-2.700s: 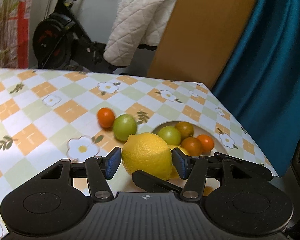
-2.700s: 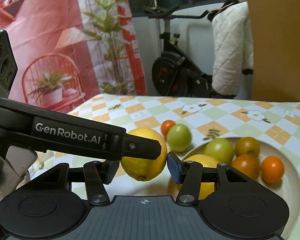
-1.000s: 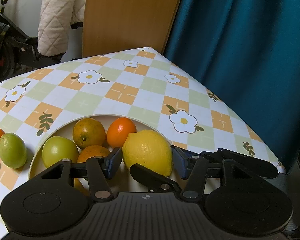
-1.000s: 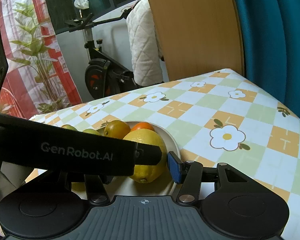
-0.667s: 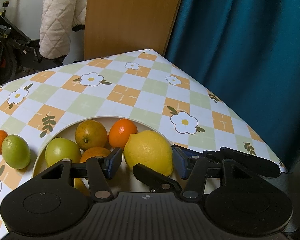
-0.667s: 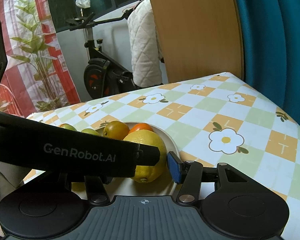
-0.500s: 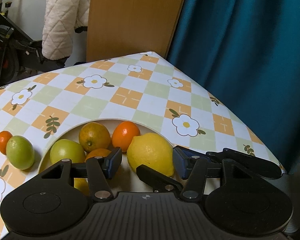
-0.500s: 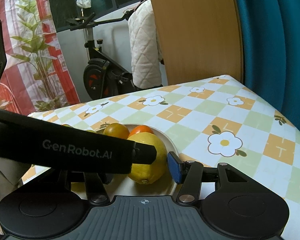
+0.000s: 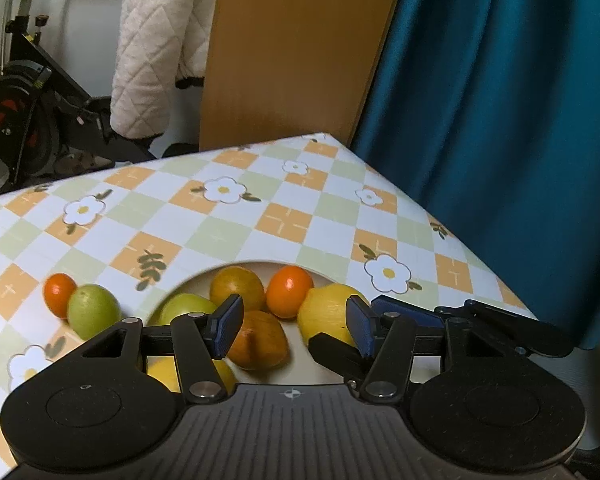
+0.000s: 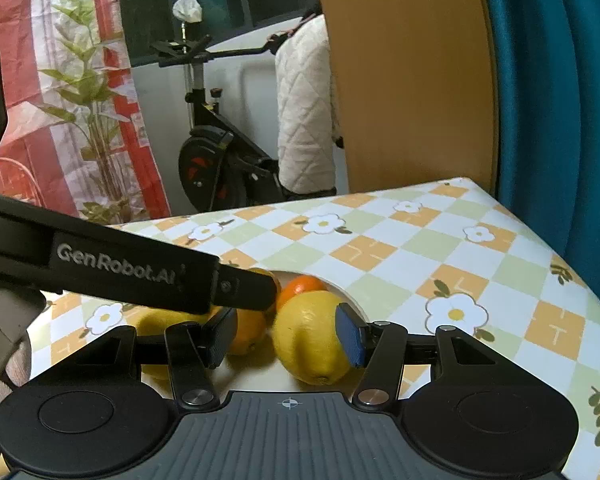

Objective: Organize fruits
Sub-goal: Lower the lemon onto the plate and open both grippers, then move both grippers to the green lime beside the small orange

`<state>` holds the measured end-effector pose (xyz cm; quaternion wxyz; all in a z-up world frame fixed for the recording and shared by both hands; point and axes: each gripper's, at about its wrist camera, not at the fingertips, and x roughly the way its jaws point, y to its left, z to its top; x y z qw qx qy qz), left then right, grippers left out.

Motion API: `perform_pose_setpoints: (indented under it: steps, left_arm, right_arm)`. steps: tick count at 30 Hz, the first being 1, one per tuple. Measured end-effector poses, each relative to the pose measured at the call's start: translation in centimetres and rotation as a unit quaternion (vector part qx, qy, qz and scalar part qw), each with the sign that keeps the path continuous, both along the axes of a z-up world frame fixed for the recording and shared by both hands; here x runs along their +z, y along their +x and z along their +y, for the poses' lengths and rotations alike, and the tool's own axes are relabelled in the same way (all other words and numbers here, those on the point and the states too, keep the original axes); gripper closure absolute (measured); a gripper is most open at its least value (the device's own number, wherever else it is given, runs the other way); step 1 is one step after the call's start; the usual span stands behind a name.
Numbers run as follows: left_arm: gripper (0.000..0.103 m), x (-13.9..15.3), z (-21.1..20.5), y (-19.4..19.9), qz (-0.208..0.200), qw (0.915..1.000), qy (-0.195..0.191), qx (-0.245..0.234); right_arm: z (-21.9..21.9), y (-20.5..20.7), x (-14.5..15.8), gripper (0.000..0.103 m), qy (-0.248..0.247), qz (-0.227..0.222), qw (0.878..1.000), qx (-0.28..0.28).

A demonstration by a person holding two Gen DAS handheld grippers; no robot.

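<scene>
The lemon [image 9: 327,312] lies in the plate [image 9: 300,370] at its right side, beside a small orange [image 9: 290,290] and the other citrus already collected there. Two fruits remain on the tabletop [image 9: 228,232] outside the plate: a green fruit [image 9: 92,310] and a small orange-red fruit [image 9: 58,288], touching each other just left of the rim.

The left gripper [image 9: 294,330] has its jaws apart with nothing between the pads; the lemon sits off to the right of the gap, behind the right-hand pad. The right gripper [image 10: 286,338] also has its jaws apart. In the right wrist view its right-hand pad overlaps the lemon's flank; contact there cannot be confirmed, but the left-hand pad stands clear of the fruit, so no clamp is applied.

Hazards from this state:
- Lemon displacement. If the right gripper withdraws with its pad against the peel, the lemon can be dragged or rolled toward the rim. The plate appears shallow, so the fruit could roll out onto the tabletop.
- Gripper collision. The two grippers overlap closely above the plate. Simultaneous withdrawal risks finger-to-finger contact.
- Fruit runaway. The two loose fruits are round and touching; nudging one can set the other rolling across the tabletop.
</scene>
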<state>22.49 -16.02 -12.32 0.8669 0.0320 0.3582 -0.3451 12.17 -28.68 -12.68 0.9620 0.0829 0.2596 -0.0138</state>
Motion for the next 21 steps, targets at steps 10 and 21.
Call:
perform_pose_setpoints:
  steps: [10, 21]
  left_arm:
    - [0.044, 2.0, 3.8, 0.1, -0.026, 0.9991, -0.006, 0.032]
    - [0.044, 2.9, 10.6, 1.3, -0.038, 0.9937, -0.013, 0.105]
  right_arm:
    - [1.4, -0.2, 1.3, 0.052, -0.004, -0.011, 1.000, 0.016]
    - [3.5, 0.4, 2.3, 0.052, -0.006, -0.016, 0.999, 0.045]
